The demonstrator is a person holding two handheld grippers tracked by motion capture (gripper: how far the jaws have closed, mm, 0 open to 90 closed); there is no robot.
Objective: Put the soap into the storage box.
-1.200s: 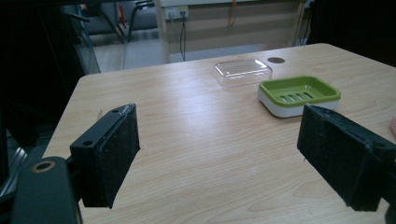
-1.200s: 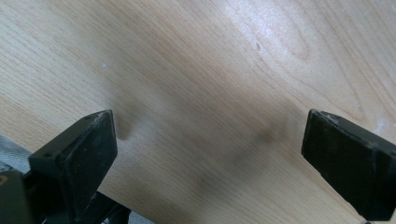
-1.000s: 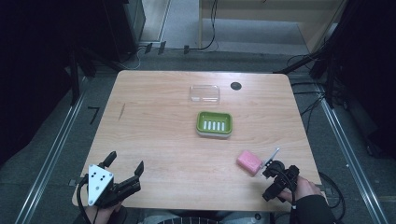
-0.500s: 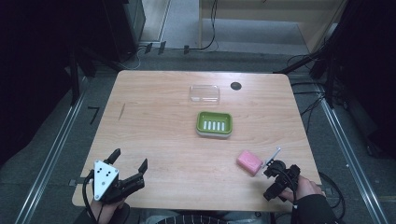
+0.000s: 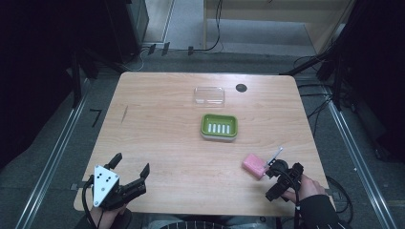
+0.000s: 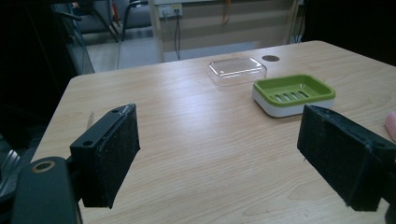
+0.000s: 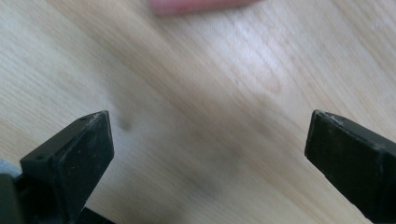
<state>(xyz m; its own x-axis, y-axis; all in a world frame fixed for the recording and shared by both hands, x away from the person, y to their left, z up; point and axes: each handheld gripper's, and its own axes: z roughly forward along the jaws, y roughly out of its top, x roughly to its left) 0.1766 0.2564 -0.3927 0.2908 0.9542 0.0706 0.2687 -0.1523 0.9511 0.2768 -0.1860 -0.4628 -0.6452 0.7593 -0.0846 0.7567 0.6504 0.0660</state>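
Note:
A pink soap bar (image 5: pixel 254 165) lies on the wooden table (image 5: pixel 157 124) near the front right. My right gripper (image 5: pixel 285 168) is just right of it, tilted down at the table, open and empty. In the right gripper view the jaws (image 7: pixel 210 140) stand wide apart over bare wood, and the soap (image 7: pixel 201 4) is a blurred pink edge at the top. My left gripper (image 5: pixel 130 163) hovers open at the front left corner, holding nothing. Between its jaws (image 6: pixel 219 158) the left gripper view shows a green soap dish (image 6: pixel 294 91) and a clear lid (image 6: pixel 236 70) far ahead.
The green soap dish (image 5: pixel 219 126) sits mid-table with the clear lid (image 5: pixel 209 95) behind it. A small black disc (image 5: pixel 241 88) lies near the far edge. Dark racks and cables surround the table.
My left gripper has shifted slightly to the right along the front edge. The right gripper and the soap have stayed where they were.

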